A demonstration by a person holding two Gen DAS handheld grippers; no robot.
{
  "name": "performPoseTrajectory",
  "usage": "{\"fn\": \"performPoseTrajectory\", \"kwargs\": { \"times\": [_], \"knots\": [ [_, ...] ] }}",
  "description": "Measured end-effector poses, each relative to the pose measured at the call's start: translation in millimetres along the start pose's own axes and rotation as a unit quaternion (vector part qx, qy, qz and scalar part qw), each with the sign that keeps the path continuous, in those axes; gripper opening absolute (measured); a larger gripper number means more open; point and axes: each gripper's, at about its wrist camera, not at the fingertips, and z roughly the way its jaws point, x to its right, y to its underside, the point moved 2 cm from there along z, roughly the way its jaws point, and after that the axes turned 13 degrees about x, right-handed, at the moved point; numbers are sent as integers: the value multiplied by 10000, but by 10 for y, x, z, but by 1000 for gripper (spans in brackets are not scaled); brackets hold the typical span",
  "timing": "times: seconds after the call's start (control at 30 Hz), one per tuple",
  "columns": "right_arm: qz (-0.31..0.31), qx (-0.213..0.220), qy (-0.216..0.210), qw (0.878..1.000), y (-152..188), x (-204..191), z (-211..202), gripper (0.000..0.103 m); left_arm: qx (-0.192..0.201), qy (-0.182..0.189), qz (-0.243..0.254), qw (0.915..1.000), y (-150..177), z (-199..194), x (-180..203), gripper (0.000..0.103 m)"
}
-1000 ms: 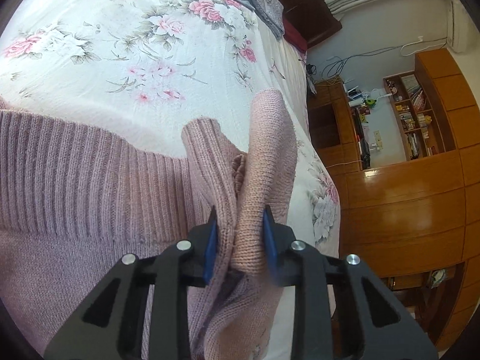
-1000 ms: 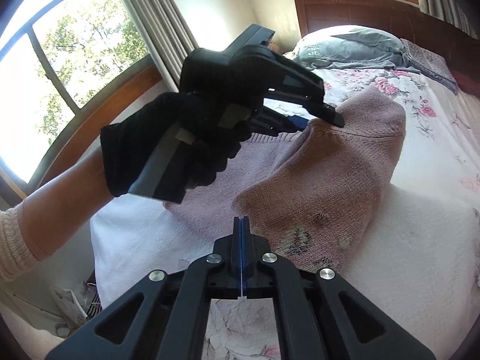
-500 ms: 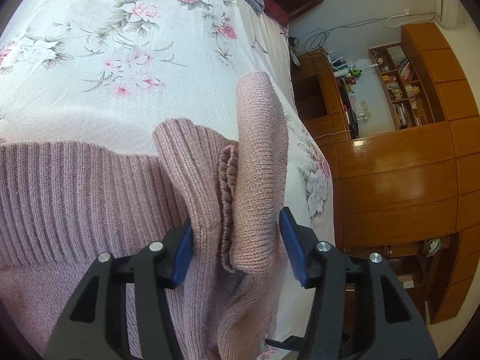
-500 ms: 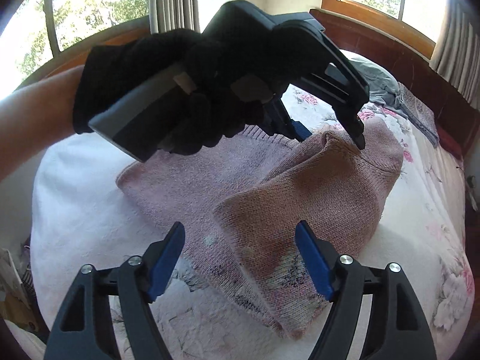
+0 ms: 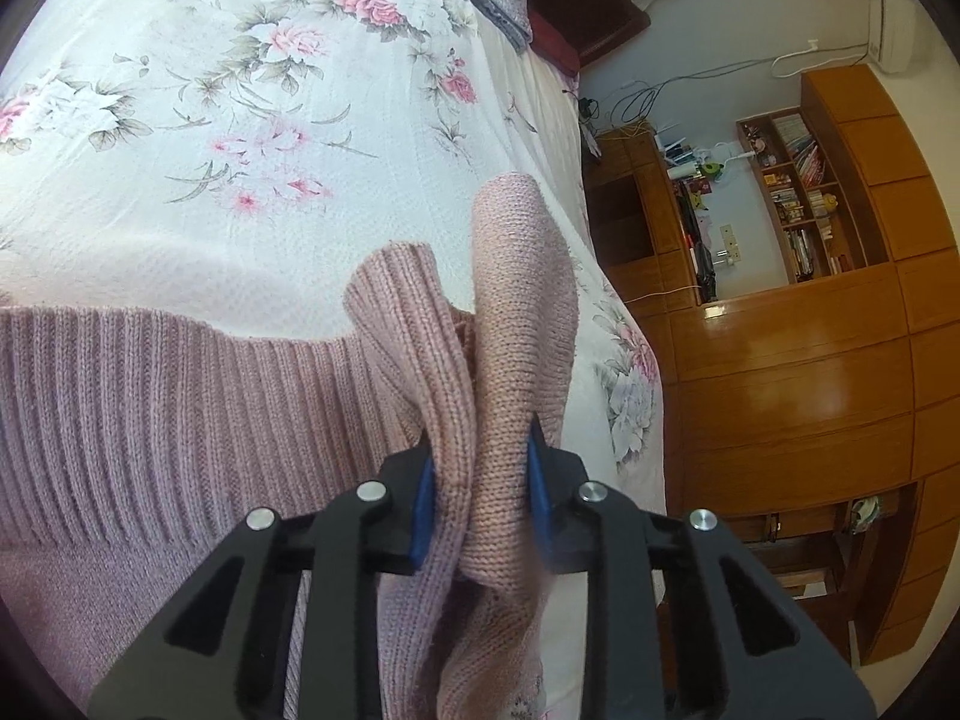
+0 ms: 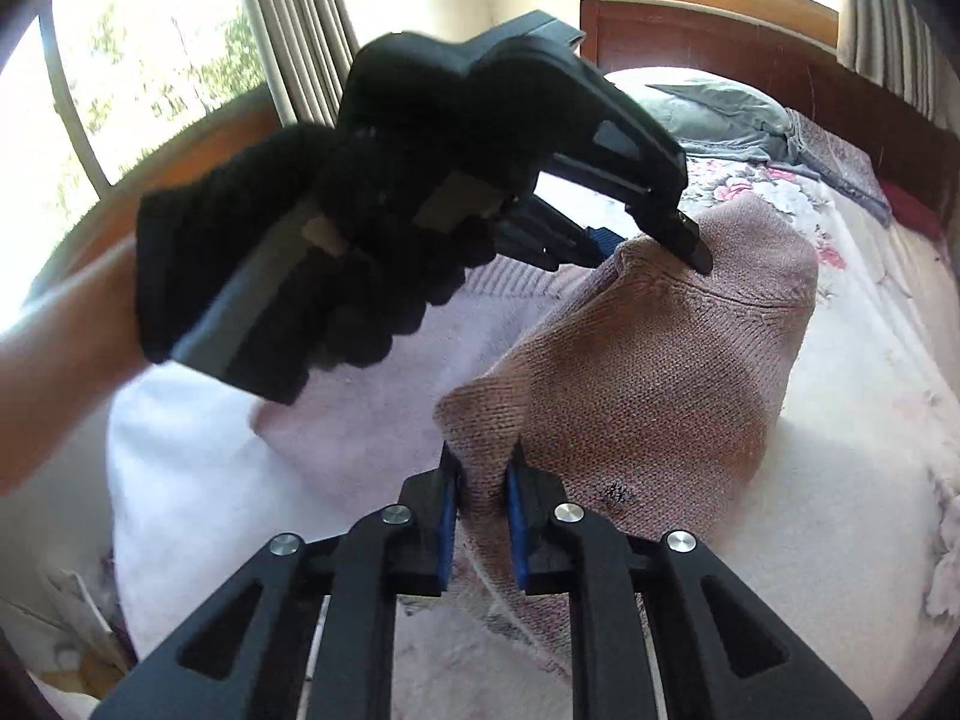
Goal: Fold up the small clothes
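Right wrist view: both our grippers, left (image 6: 645, 246) and right (image 6: 483, 474), clench the pink sweater's (image 6: 648, 372) edges; open bedspread (image 6: 852, 420) lies beyond.

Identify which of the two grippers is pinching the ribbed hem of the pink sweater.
The left gripper: its jaws clamp the sweater at the ribbed band. The right gripper grips a plain-knit edge of the folded-over part instead.

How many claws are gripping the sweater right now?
2. The left claw pinches a bunched fold of the pink sweater near its ribbed edge; the right claw clamps the near corner of the folded-over part.
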Motion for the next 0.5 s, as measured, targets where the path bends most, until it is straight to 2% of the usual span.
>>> {"fn": "performPoseTrajectory", "kwargs": {
  "times": [0.13,0.27,0.4,0.5],
  "knots": [
    [510,304,-661,9960,-183,-19,-145,14,407,464,-114,9980,-33,-430,74,22],
    [459,386,-1120,9919,-260,-268,-114,14,810,616,-150,9947,-39,-948,10,22],
    [328,310,-1421,9888,-253,-533,70,14,1207,393,-62,9919,-33,-1428,-209,22],
    [125,169,-1503,9884,-246,-782,267,14,1372,227,-210,9901,-22,-1680,-507,22]
  ]
}}
